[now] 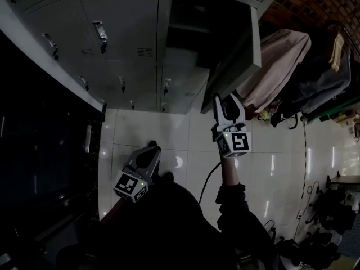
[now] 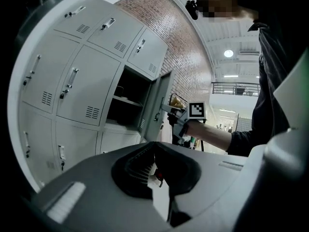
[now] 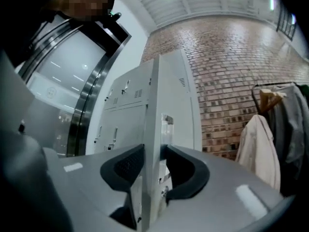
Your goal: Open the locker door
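Observation:
The grey locker door (image 1: 233, 66) stands swung out from its dark open compartment (image 1: 191, 27). My right gripper (image 1: 228, 103) is at the door's free edge. In the right gripper view the door edge (image 3: 153, 100) runs up between the jaws of the right gripper (image 3: 152, 153), with a small latch handle (image 3: 167, 124) just past the right pad. A thin gap shows beside that pad, so the jaws stand open around the edge. My left gripper (image 1: 151, 148) hangs low over the floor, away from the lockers. In its own view the left gripper (image 2: 154, 146) is shut on nothing, and the open door (image 2: 157, 110) shows ahead.
A bank of closed grey lockers (image 1: 112, 38) fills the wall left of the open one. A clothes rack with a pale coat (image 1: 275, 66) stands just right of the door. A dark glass partition (image 1: 39, 151) runs along the left. White floor tiles (image 1: 180, 139) lie below.

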### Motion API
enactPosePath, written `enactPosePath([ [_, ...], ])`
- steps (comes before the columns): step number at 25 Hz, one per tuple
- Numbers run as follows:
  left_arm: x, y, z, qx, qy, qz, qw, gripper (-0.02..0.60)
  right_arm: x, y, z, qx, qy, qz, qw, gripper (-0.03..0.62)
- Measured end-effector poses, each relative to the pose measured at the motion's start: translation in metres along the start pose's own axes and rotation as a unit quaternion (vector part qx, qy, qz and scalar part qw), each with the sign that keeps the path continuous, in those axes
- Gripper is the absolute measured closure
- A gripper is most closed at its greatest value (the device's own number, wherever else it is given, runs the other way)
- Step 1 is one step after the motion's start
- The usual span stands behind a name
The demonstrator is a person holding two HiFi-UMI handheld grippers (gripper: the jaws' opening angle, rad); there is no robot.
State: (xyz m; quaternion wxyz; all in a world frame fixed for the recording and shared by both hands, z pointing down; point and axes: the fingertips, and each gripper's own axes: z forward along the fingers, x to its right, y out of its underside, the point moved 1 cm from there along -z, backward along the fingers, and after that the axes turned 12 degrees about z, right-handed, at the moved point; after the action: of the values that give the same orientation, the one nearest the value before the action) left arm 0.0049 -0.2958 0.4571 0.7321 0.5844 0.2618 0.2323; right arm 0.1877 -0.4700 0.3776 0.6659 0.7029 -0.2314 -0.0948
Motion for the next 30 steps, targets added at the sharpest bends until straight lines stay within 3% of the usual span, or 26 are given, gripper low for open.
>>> enactPosePath([
  [3, 0.032, 0.015, -0.03, -0.015, -0.016, -0.004, 0.9998, 0.563, 0.015, -0.001, -0.032, 0.021, 0.042, 0.02, 0.999, 0.494],
  [6, 0.057, 0.026, -0.053, -0.035, -0.024, -0.005, 0.9991, 0.563, 0.001, 0.012, -0.063, 0.009, 0.021, 0.024, 0.999, 0.592],
  [13, 0.086, 0.033, -0.089, -0.047, -0.027, -0.007, 0.9985, 0.563, -0.064, 0.059, -0.155, -0.035, 0.01, 0.095, 0.995, 0.592],
  [20, 0.115, 0.06, -0.126, -0.063, 0.002, -0.021, 0.9978, 0.563, -0.113, 0.105, -0.251, -0.099, 0.036, 0.124, 0.987, 0.592],
  [26, 0.147, 0.079, -0.198, -0.035, 0.014, -0.022, 0.9991, 0.563, -0.172, 0.09, -0.338, -0.085, 0.069, 0.108, 0.988, 0.592],
  [30, 0.171, 0.092, -0.27, -0.025, 0.012, -0.016, 0.9995, 0.563, -0.246, 0.065, -0.396, -0.059, 0.067, 0.082, 0.993, 0.592],
])
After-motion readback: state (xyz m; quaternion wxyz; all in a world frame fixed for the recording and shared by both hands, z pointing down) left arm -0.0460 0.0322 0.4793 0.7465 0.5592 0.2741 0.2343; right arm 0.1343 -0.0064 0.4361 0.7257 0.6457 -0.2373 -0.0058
